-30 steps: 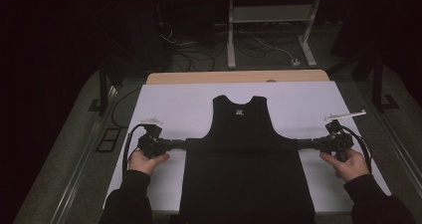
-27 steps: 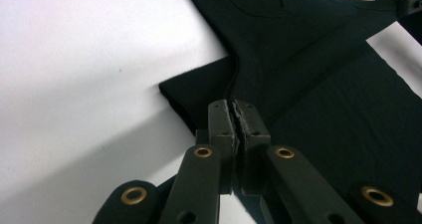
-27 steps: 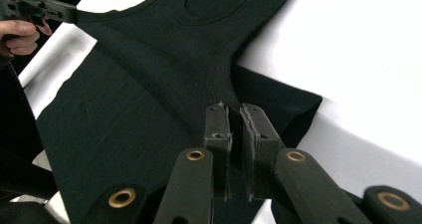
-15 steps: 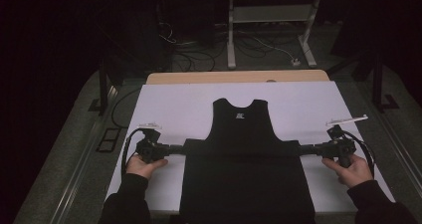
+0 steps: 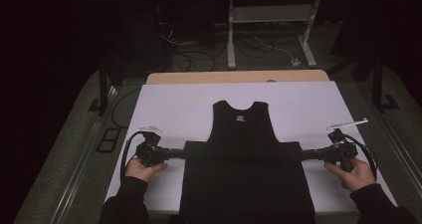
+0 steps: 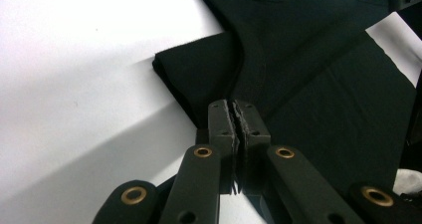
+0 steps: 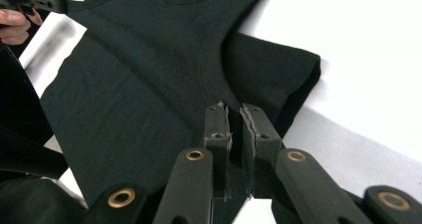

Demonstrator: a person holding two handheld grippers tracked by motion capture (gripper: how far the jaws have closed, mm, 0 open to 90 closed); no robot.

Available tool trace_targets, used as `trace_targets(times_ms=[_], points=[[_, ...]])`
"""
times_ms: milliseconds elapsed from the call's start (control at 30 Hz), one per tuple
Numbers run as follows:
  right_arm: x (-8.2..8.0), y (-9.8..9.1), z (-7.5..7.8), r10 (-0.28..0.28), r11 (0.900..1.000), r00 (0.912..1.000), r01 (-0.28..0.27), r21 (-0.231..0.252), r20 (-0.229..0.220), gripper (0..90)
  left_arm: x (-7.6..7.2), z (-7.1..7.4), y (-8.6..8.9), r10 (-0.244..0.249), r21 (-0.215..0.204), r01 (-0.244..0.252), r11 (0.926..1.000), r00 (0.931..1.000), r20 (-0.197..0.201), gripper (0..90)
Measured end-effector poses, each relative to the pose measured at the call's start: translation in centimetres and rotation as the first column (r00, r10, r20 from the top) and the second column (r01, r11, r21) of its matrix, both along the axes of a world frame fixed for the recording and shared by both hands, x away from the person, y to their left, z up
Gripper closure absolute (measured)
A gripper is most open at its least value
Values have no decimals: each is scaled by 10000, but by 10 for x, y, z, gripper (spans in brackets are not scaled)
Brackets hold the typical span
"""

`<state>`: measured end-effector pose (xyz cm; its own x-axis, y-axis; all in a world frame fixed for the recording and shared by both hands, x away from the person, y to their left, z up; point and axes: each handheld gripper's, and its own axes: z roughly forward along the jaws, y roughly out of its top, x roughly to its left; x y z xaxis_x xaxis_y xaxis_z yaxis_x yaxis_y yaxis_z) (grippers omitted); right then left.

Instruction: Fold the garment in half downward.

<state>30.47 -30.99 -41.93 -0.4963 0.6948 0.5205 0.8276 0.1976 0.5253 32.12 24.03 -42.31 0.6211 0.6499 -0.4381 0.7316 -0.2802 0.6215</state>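
Shirt (image 5: 243,169) flat on table (image 5: 308,104), collar at far end; left claw (image 5: 180,152) at left edge, right claw (image 5: 304,154) at right edge.

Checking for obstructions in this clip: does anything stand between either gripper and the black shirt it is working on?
Nothing visible does. The left gripper is shut on the black shirt at its folded left edge, and the right gripper is shut on the opposite edge. The white table cover around the shirt is bare.

High view overhead; tongs views close, sharing black shirt (image 5: 247,174).
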Motion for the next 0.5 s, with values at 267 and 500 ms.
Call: trace_targets(times_ms=[267, 500], points=[[-3, 1, -6, 63, 9999, 9992, -69, -144, -399, 808, -3, -3, -1, -88, 131, 91, 9999, 9997, -229, 862], [-3, 2, -10, 145, 9994, 9982, -162, -300, -574, 805, -3, -5, -3, -201, 268, 211, 9994, 9991, -370, 862]])
